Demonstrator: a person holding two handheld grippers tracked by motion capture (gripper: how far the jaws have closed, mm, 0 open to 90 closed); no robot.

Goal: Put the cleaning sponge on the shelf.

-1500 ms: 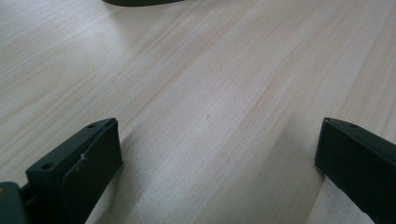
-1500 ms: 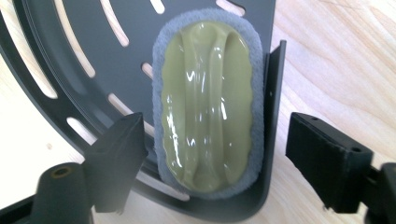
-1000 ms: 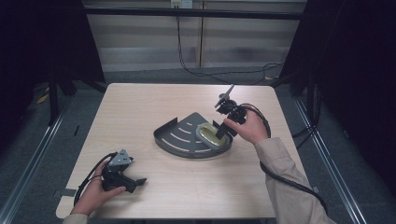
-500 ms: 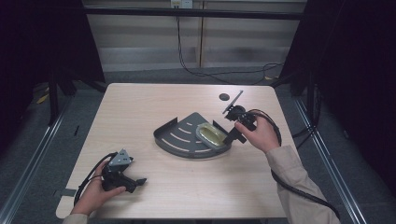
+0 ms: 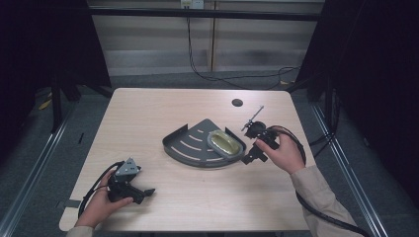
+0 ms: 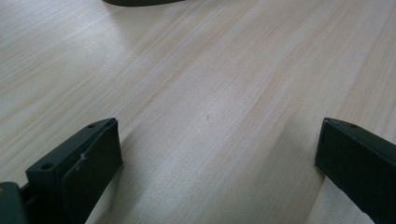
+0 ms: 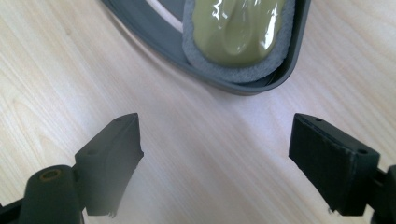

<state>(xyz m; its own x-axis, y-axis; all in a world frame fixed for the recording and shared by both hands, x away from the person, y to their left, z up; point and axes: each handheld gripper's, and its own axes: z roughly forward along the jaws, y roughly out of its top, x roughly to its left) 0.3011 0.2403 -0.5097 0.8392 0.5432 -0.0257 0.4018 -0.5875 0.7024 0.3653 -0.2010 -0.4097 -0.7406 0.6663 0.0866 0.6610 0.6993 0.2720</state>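
Pulled back from the tray (image 5: 190, 145) since a second ago, the right gripper (image 5: 251, 154) now sits just beside its near-right rim, jaws spread wide and empty over bare table (image 5: 148, 113). An olive sponge (image 5: 225, 143) with a grey border lies in the tray's right end; the right gripper view cuts off its far part. Unmoved at the near-left corner, the left gripper (image 5: 143, 192) rests low, jaws wide apart and empty, the person's hand hiding much of its body.
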